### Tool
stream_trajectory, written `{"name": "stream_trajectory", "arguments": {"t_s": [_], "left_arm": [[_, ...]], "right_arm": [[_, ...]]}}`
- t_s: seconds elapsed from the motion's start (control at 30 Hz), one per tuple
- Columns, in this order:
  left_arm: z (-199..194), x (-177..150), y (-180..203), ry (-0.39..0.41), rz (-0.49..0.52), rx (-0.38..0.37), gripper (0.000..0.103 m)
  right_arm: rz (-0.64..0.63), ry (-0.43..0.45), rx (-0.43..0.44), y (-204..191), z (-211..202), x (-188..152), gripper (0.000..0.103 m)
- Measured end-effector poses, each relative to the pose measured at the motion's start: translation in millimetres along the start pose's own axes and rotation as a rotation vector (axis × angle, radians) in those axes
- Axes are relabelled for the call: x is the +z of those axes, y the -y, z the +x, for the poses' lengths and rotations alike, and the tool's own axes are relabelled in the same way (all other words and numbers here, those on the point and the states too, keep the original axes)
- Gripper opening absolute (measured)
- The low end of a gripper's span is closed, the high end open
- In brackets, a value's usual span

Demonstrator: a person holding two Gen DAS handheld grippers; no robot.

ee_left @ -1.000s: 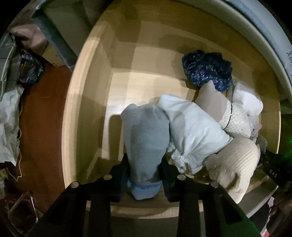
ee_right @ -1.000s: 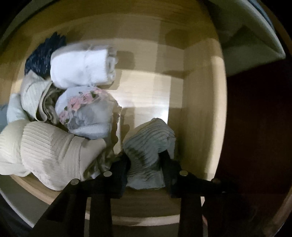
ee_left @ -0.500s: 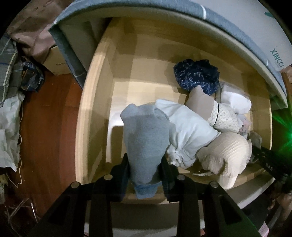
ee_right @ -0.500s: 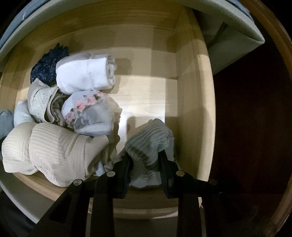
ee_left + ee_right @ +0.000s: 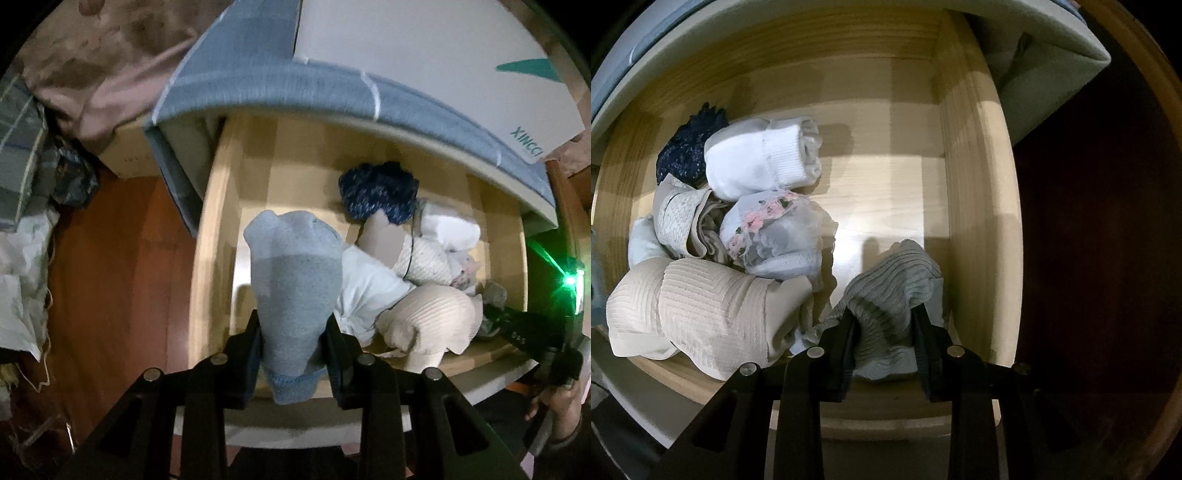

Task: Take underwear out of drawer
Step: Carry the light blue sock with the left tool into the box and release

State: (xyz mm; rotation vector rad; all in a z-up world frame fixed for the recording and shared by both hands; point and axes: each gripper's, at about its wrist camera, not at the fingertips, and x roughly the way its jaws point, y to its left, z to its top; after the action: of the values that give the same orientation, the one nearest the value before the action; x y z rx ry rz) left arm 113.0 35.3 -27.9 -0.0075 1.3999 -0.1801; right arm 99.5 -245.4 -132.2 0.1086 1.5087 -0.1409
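An open wooden drawer [image 5: 214, 236] [image 5: 979, 206] lies below both grippers. My left gripper [image 5: 293, 343] is shut on a rolled blue-grey piece of underwear [image 5: 295, 280], held up above the drawer's left part. My right gripper [image 5: 886, 336] is shut on a ribbed grey-green piece of underwear [image 5: 894, 291], lifted just over the drawer floor at the front right. Still in the drawer are a cream ribbed bra [image 5: 698, 310] [image 5: 428, 317], a white roll [image 5: 761, 158], a lace piece with pink flowers [image 5: 772, 225], a navy speckled piece [image 5: 380, 188] and a white folded piece [image 5: 365, 291].
A mattress edge in grey-blue fabric [image 5: 295, 88] overhangs the back of the drawer. Red-brown floor [image 5: 110, 266] lies to the left, with clothes and bags [image 5: 22, 177] piled beside it. In the left wrist view a hand [image 5: 557, 406] holds the other gripper's body at the lower right, beside a green light [image 5: 570, 280].
Both grippers have risen away from the drawer with their pieces held; the drawer looks smaller and the mattress edge has come into the left wrist view. The grey-green piece has lifted off the drawer floor.
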Motion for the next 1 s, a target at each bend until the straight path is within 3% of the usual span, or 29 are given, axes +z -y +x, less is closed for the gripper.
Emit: {"name": "stream_trajectory", "arguments": {"t_s": [0.2,0.57,0.87,1.0], "left_arm": [[-35,5,4,0.076,0.031,0.002,0.031],[-129,27,22,0.286,0.100,-0.030,0.031],[-196,72,36,0.516,0.149,-0.071,0.031],[-202,99,46,0.556,0.155,-0.077,0.031]], "right_arm": [[-0.020,-0.004,-0.028,-3,5,8,0.025],[-0.023,-0.008,-0.046,-12,12,7,0.025],[-0.016,-0.012,-0.038,-9,8,9,0.025],[-0.016,-0.012,-0.035,-7,14,9,0.026]]}}
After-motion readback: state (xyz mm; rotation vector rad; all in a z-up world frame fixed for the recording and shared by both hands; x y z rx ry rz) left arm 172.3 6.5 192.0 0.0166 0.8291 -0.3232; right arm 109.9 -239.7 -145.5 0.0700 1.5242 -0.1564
